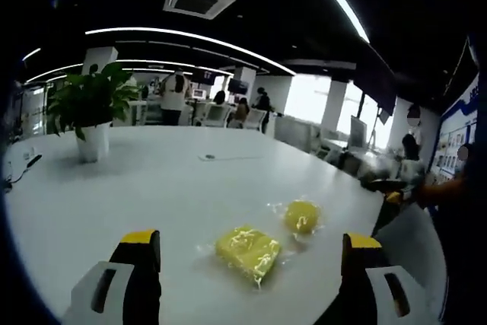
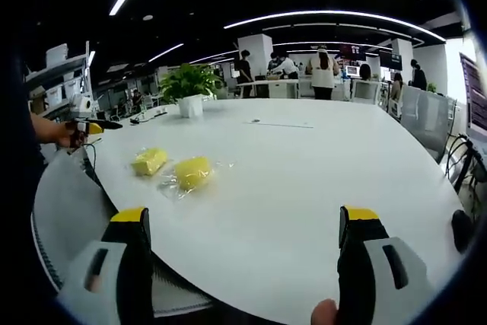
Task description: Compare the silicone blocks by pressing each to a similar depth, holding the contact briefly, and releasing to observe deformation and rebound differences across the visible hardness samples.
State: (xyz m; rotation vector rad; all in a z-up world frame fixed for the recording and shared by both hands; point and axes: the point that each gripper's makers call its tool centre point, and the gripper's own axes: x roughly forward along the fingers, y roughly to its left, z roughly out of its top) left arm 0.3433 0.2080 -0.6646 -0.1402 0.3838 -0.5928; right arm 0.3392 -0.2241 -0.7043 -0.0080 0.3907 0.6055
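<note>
Two blocks [image 1: 247,253] [image 1: 302,215] side by side on the table [image 1: 152,188]

Broad white table [image 1: 152,188], two yellow silicone blocks [image 1: 247,253] in clear wrap laid side by side near its edge, a potted plant [image 1: 91,112] stood far back, a cable [image 2: 281,124] seen beyond

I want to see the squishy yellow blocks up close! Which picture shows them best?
The left gripper view: the flat yellow block and the rounder yellow block, both in clear wrap, lie close and large between that gripper's open jaws. The right gripper view shows the same two smaller, farther off to the left.
</note>
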